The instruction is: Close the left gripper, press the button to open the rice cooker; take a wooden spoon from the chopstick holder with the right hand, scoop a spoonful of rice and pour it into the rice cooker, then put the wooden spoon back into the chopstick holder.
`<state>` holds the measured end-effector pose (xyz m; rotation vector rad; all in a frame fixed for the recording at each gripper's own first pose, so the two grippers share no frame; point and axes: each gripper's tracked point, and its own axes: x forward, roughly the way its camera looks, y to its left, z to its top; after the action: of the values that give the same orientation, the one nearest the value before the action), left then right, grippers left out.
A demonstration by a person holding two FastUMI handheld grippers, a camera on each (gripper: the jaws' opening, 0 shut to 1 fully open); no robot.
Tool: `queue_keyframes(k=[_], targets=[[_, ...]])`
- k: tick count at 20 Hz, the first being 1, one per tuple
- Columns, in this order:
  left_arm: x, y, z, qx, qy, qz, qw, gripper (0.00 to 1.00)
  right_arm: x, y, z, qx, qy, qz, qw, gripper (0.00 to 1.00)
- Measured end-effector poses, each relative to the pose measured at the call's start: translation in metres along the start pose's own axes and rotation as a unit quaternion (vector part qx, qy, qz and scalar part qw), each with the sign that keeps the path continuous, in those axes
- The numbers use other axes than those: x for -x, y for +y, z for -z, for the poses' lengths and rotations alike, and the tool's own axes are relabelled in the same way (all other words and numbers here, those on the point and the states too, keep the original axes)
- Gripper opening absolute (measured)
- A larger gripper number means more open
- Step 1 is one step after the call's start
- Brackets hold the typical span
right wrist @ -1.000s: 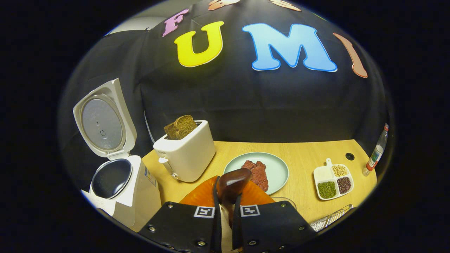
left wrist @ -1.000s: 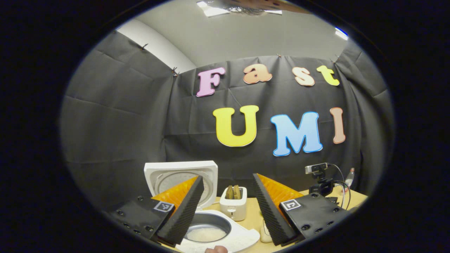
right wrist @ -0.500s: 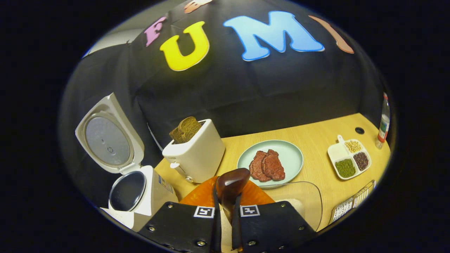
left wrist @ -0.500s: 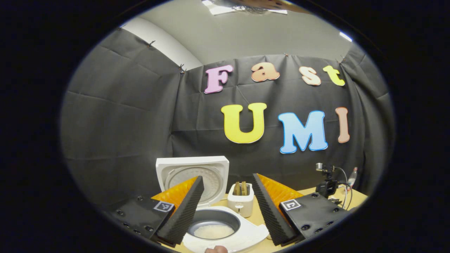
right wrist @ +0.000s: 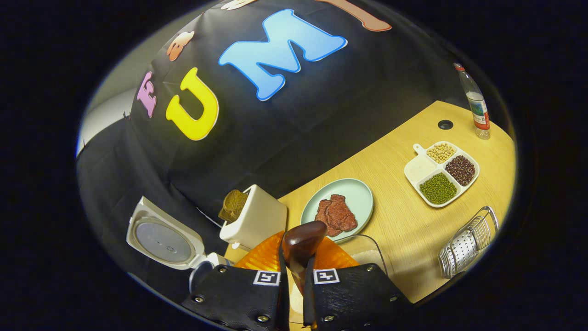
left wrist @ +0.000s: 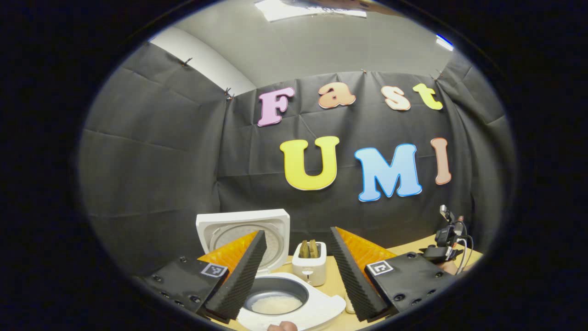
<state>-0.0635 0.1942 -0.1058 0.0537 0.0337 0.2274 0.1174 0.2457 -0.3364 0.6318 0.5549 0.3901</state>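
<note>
One spoonful of white rice already seems to lie in the white rice cooker (left wrist: 294, 299), whose lid stands open at the near left of the pale wooden table (right wrist: 404, 220); judging by that, what remains is the return to the holder. The right gripper (right wrist: 294, 271) is clamped narrowly on the dark brown wooden spoon (right wrist: 301, 241), its rounded end poking up between the fingers. The metal wire chopstick holder (right wrist: 468, 241) sits at the near right, well apart from the spoon. The main risk is a miss at the basket: the spoon is pinched close to one end, so it could swivel in the grip and catch the wire rim, tipping the light holder. A clear glass container (right wrist: 367, 250) just beside the gripper could also be knocked. The right gripper is rolled steeply, the table slanting across its view. The left gripper (left wrist: 296, 271) hangs level above the cooker, fingers spread wide and holding nothing.
</note>
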Motion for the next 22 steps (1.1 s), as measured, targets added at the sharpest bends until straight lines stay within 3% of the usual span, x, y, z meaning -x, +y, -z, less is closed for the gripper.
queue_keyframes(k=[2, 9, 14, 15, 22], targets=[[0.000, -0.005, -0.001, 0.009, 0.002, 0.005, 1.000, 0.99, 0.010, 0.011, -0.017, -0.029, -0.010, -0.016, 0.999, 0.12], [0.002, 0.000, -0.007, 0.007, 0.003, 0.005, 1.000, 0.95, 0.041, 0.095, -0.046, -0.077, -0.009, -0.105, 0.991, 0.12], [0.010, 0.012, 0.002, 0.017, 0.001, 0.005, 1.000, 0.89, 0.035, 0.155, -0.030, -0.067, 0.020, -0.146, 0.987, 0.12], [0.010, 0.016, 0.006, 0.017, 0.003, 0.001, 1.000, 0.99, 0.031, 0.168, -0.025, -0.064, 0.026, -0.153, 0.986, 0.12], [0.020, 0.041, -0.005, 0.012, -0.006, -0.011, 1.000, 0.99, -0.003, 0.239, 0.015, -0.043, 0.057, -0.194, 0.978, 0.12]])
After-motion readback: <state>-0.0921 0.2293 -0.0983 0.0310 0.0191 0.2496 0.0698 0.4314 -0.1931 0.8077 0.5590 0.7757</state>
